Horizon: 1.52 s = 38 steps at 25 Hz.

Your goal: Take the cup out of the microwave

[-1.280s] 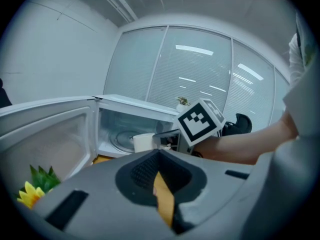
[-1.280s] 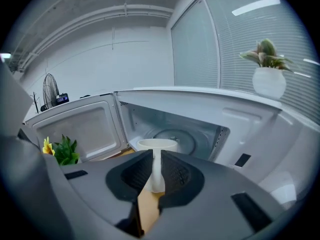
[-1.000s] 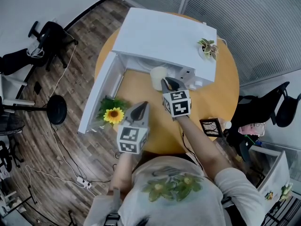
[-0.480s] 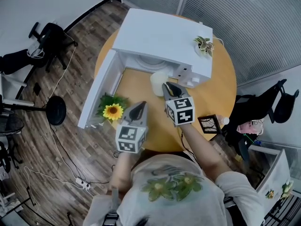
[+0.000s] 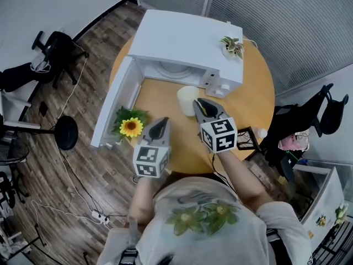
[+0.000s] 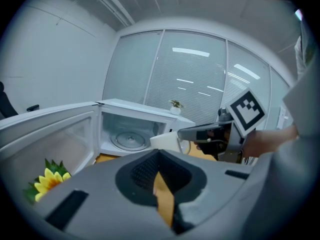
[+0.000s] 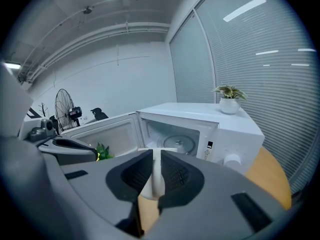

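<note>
The cup (image 5: pixel 186 99) is being gripped by the fingers of the right gripper (image 5: pixel 198 104) before the microwave (image 5: pixel 182 37); those of the left gripper (image 5: pixel 164 121) are being held closed.

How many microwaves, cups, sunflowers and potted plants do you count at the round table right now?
Microwave: 1
Cup: 1
Sunflower: 1
Potted plant: 1
Total: 4
</note>
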Available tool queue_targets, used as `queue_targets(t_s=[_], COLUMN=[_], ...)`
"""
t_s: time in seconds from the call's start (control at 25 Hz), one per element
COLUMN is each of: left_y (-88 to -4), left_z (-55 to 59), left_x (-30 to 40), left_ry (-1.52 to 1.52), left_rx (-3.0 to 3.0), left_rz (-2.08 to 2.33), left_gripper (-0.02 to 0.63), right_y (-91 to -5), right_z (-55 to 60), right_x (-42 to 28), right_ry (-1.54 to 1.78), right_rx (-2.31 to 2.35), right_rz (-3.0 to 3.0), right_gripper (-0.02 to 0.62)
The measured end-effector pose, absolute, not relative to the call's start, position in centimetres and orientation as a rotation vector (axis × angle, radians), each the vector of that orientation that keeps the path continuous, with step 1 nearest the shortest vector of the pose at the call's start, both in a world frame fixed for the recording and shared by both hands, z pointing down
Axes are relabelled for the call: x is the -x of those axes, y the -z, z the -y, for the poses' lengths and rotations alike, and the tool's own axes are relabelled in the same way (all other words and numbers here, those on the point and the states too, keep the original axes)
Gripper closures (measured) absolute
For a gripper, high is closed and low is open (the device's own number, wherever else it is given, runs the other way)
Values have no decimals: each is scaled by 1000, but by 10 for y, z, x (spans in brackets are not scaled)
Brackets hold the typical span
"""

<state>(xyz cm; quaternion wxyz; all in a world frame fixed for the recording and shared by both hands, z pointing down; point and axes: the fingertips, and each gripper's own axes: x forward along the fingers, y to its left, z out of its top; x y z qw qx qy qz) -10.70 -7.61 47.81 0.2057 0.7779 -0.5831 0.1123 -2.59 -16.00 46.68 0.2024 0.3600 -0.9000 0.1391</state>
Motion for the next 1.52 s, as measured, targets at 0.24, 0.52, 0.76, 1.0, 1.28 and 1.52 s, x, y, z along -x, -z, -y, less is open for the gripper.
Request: queue_targets(t_s=[0.24, 0.52, 0.76, 1.0, 1.28, 1.52], left_y=[-473, -472, -475, -478, -480, -481], left_z=[70, 65, 64, 62, 63, 62], left_x=[101, 94, 92, 90, 87, 83], left_ry=[-333, -356, -365, -371, -377, -380], left_rx=[-2192, -2217, -2227, -2224, -2229, -2235], left_rz=[1607, 1587, 1578, 1562, 1548, 1529], left_gripper=[601, 601, 601, 601, 601, 601], right_y=[-458, -452, -452, -452, -453, -459], right_z=[142, 122, 114, 111, 109, 107], right_x=[9, -11, -22, -25, -29, -38], right_ry=[-414, -430, -439, -448, -456, -479], right_rx=[-1002, -1022, -1043, -1046, -1062, -1089], right_rz=[2521, 2524, 2513, 2514, 2509, 2485], right_gripper=[534, 534, 534, 534, 534, 534])
